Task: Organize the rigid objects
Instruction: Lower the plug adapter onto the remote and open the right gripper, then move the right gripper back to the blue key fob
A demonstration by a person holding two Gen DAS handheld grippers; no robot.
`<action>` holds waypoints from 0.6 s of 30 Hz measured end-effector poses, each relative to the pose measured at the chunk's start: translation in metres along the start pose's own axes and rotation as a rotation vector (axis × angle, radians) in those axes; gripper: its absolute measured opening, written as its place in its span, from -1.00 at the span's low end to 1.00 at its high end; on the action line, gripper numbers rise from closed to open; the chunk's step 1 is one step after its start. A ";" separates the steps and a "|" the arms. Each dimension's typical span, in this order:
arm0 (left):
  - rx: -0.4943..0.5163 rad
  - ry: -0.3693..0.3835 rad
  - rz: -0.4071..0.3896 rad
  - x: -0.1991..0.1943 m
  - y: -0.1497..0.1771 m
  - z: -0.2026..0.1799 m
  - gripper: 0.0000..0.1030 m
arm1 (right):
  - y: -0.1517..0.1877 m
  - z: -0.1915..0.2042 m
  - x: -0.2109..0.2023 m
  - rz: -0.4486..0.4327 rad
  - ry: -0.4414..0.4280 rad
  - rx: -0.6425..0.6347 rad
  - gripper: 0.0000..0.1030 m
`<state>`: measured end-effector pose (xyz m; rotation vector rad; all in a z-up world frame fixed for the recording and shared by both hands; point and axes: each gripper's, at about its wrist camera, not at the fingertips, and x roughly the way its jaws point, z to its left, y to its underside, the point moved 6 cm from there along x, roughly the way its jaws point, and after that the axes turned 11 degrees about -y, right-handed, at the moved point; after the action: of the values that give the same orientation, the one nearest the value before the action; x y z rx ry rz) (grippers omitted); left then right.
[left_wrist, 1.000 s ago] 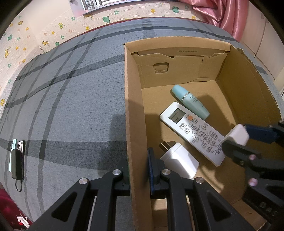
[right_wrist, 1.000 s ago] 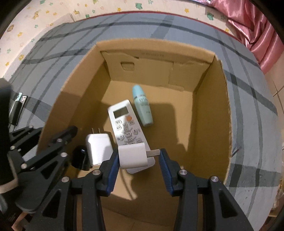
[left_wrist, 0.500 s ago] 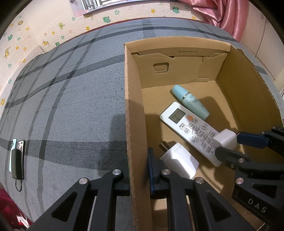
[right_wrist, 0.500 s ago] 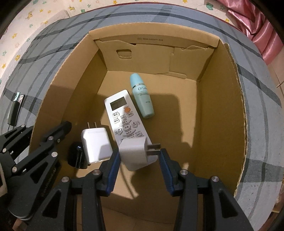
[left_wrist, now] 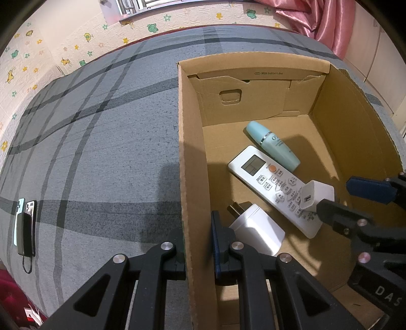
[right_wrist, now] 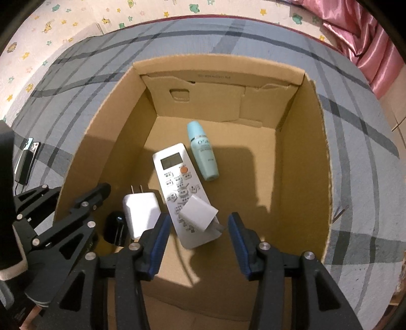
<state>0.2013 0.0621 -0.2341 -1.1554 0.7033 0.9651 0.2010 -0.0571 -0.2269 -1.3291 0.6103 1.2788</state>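
Observation:
An open cardboard box (left_wrist: 189,177) stands on a grey plaid cover. My left gripper (left_wrist: 198,243) is shut on its left wall, one finger inside and one outside. On the box floor lie a teal bottle (right_wrist: 203,152), a white remote (right_wrist: 177,175), a large white charger (right_wrist: 140,210) and a black rounded object (right_wrist: 115,227). A small white charger (right_wrist: 198,213) rests tilted on the remote's near end. My right gripper (right_wrist: 199,228) hangs just above it. Its jaws are opening, and the blue pads (right_wrist: 158,238) stand apart from the small charger between them.
Phones with a cable (left_wrist: 24,228) lie on the cover far left of the box. The box's walls (right_wrist: 314,152) rise high around my right gripper. A patterned wall and a pink curtain (left_wrist: 317,22) lie beyond the cover.
The right gripper's jaws have widened and let go of the small charger, which has dropped tilted onto the remote's near end. The left gripper has kept still on the box wall.

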 end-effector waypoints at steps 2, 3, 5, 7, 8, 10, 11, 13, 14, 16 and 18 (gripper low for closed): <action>0.002 -0.002 -0.001 0.000 0.000 0.000 -0.73 | -0.001 -0.001 -0.006 -0.017 0.005 0.004 0.00; 0.002 -0.003 -0.001 0.000 0.000 0.000 -0.73 | -0.002 -0.001 -0.010 -0.025 0.005 0.002 0.00; 0.003 -0.003 -0.001 0.000 0.001 0.000 -0.73 | -0.003 0.000 -0.016 -0.038 0.007 -0.002 0.03; 0.003 -0.004 -0.001 0.000 0.001 0.000 -0.73 | -0.005 0.000 -0.022 -0.051 0.017 -0.010 0.10; 0.002 -0.003 -0.001 0.000 0.001 0.000 -0.73 | -0.006 -0.001 -0.026 -0.058 0.021 -0.013 0.15; 0.003 -0.004 -0.001 0.000 0.001 0.000 -0.73 | -0.007 -0.002 -0.031 -0.070 0.021 -0.012 0.26; 0.003 -0.004 -0.001 0.000 0.001 0.000 -0.73 | -0.007 -0.003 -0.034 -0.076 0.020 -0.009 0.32; 0.003 -0.004 -0.001 0.000 0.001 0.000 -0.73 | -0.009 -0.004 -0.040 -0.090 0.024 -0.011 0.39; 0.004 -0.006 0.000 0.000 0.001 0.000 -0.73 | -0.010 -0.005 -0.040 -0.095 0.027 -0.013 0.48; 0.004 -0.006 0.000 -0.001 0.001 -0.001 -0.73 | -0.011 -0.007 -0.048 -0.118 0.031 -0.013 0.64; 0.004 -0.006 0.000 -0.001 0.001 -0.001 -0.73 | -0.012 -0.009 -0.055 -0.138 0.030 -0.010 0.83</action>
<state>0.2004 0.0613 -0.2340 -1.1488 0.6998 0.9668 0.2001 -0.0805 -0.1749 -1.3770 0.5236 1.1531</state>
